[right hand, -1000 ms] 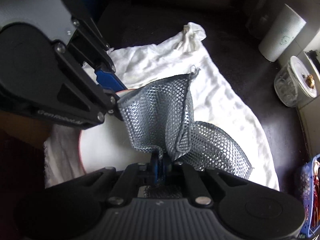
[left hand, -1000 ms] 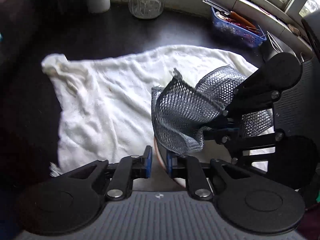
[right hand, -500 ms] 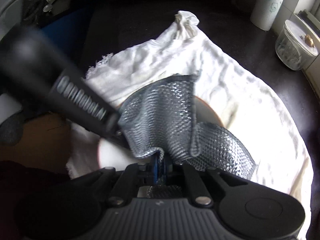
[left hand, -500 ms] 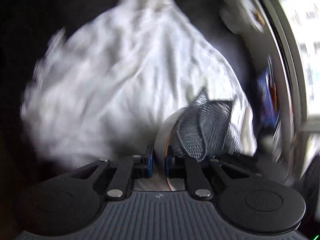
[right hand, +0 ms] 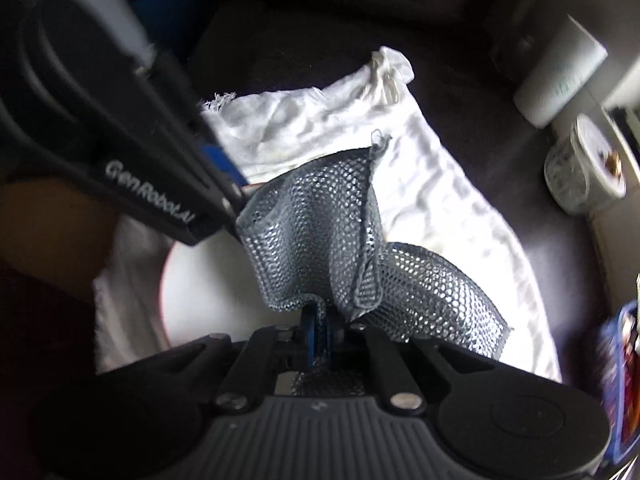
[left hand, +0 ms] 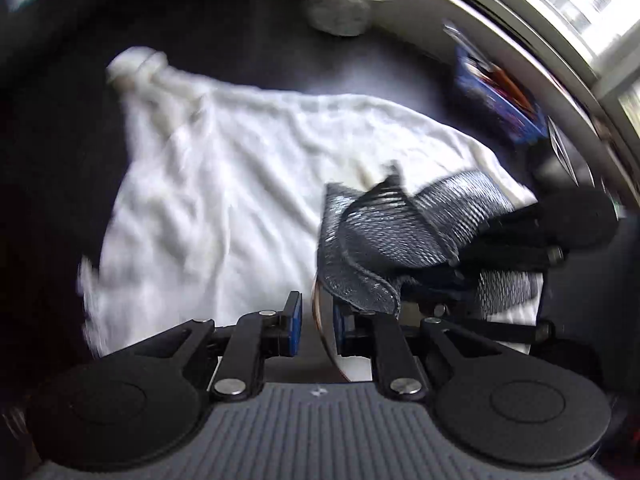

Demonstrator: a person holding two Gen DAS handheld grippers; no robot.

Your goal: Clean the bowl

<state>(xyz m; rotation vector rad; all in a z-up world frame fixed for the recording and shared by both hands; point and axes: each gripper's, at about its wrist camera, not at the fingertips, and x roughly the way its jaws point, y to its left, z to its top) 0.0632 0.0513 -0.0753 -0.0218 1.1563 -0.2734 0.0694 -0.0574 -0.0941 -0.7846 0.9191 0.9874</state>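
since a second ago the left view has swung away and come back to nearly the same framing, and it's smeared with blur now; bowl and mesh sit about where they were. left gripper (left hand: 316, 320) has the bowl (right hand: 208, 288) rim running edge-on through the gap between its blue pads, jaws narrow around it; looks like a grip on the rim, though a thin sliver of gap shows on the left pad side so contact there is hard to confirm. right gripper (right hand: 318, 340) is clenched tight on a bunched fold of the grey mesh scrubber (right hand: 320, 240), the rest of the mesh fanning up and out over the bowl.

bowl is white with a reddish rim, lying on the white towel (left hand: 224, 200) on the dark counter (left hand: 248, 40), low in both views and mostly hidden under mesh and grippers. key relation: bowl's open face lies just ahead of and below the right fingers, with the mesh hanging between fingers and bowl; right hand is the one placed to scrub, left only steadies from the rim side. judgement: mid-scrub, next stroke needs the mesh pressed down into the bowl face.

off to the side: paper towel roll (right hand: 560, 80), lidded glass jar (right hand: 584, 176), blue basket (left hand: 496, 96).
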